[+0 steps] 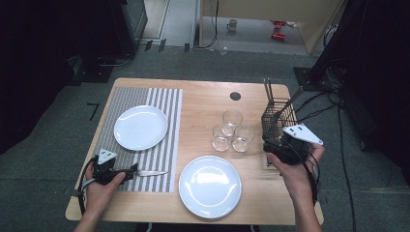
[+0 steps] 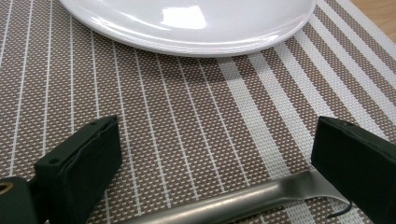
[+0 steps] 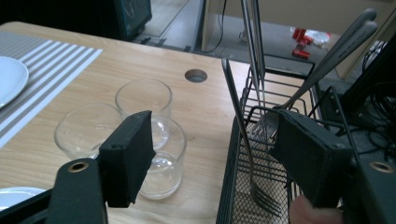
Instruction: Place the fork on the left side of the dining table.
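Both grippers gape: left gripper around half-hidden knife, right gripper around fork.

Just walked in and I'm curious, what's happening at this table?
A person is laying out tableware with a claw in each hand. The left claw sits open on the striped placemat around a knife that lies flat on it. The right claw is open at the wire cutlery basket, with a fork between its jaws, not yet gripped.
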The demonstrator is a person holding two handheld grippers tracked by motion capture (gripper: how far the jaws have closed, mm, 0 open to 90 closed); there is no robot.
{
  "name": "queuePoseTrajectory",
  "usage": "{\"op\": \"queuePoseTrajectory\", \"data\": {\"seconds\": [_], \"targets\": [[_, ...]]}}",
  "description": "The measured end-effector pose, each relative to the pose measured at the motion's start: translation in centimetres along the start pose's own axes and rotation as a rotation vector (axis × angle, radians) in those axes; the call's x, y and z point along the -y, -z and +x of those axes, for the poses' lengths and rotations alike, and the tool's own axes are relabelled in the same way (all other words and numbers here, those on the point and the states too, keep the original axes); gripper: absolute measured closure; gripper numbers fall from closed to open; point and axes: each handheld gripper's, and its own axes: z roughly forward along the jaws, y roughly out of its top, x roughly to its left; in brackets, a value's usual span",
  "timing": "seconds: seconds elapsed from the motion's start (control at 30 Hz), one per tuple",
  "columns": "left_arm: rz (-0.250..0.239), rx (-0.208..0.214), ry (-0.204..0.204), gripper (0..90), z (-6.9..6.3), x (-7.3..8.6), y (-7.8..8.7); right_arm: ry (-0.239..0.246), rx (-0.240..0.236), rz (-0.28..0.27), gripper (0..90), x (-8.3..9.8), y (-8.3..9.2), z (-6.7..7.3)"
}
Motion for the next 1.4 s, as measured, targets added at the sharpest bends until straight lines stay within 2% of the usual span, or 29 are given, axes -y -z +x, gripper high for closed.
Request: {"op": "queuePoseTrajectory", "data": {"seconds": [0.33, 0.77, 1.0, 1.23, 1.33, 1.37, 1.4], "targets": [[0.0, 0.001, -0.001, 2.1, 0.0, 0.0, 0.0, 0.012, 0.038, 0.017, 37.1, -0.1, -1.4, -0.4], [0.002, 0.002, -0.005, 2.1, 0.0, 0.0, 0.0, 0.008, 0.046, 0.009, 49.4, -1.0, -3.2, -0.8], [0.001, 0.003, -0.004, 2.1, 0.0, 0.0, 0.0, 0.016, 0.038, 0.016, 54.7, -1.3, -4.3, -0.6], [-0.001, 0.003, -0.003, 2.1, 0.0, 0.0, 0.0, 0.011, 0.05, 0.042, 64.0, -1.5, -5.6, -0.4], [0.001, 0.004, -0.004, 2.1, 0.0, 0.0, 0.0, 0.019, 0.065, 0.047, 68.9, -1.5, -5.9, -0.4], [0.001, 0.003, -0.006, 2.1, 0.0, 0.0, 0.0, 0.037, 0.083, 0.044, 74.1, -1.4, -5.9, -0.4], [0.001, 0.004, -0.006, 2.1, 0.0, 0.0, 0.0, 0.037, 0.083, 0.044, 74.1, -1.4, -5.9, -0.4]]}}
